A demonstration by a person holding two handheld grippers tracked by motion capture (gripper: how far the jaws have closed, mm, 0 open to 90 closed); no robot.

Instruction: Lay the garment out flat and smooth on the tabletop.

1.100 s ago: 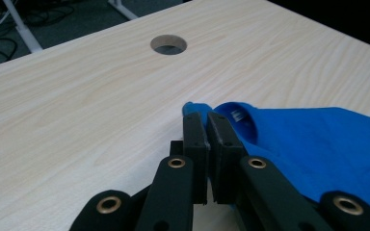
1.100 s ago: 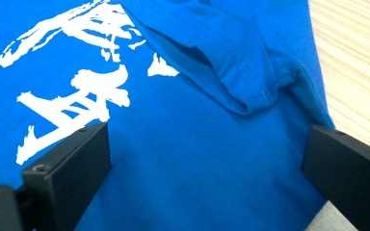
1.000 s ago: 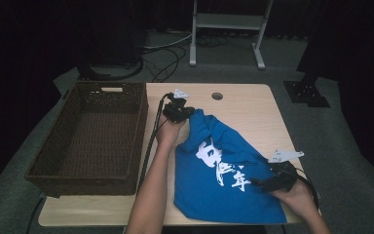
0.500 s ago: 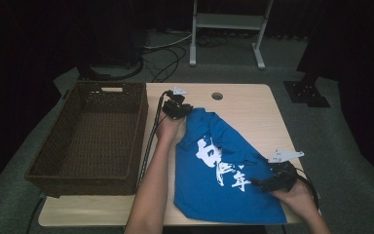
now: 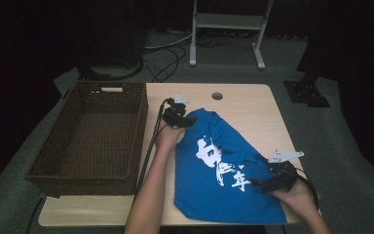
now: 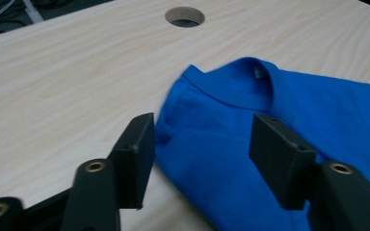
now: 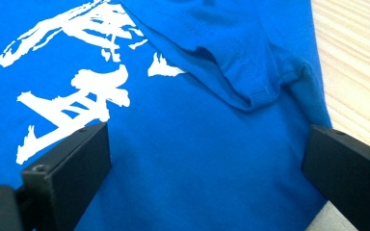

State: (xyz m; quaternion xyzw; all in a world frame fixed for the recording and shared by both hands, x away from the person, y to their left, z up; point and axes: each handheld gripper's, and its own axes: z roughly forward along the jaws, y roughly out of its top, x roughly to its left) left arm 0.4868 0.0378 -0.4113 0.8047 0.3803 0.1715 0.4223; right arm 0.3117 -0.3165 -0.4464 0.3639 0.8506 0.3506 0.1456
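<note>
One wicker basket sits beside the blue shirt.

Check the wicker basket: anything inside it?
Nothing visible inside the wicker basket: its woven floor looks bare in the high view. The near wall hides the strip of floor right behind it. The blue T-shirt lies outside, on the table.
</note>
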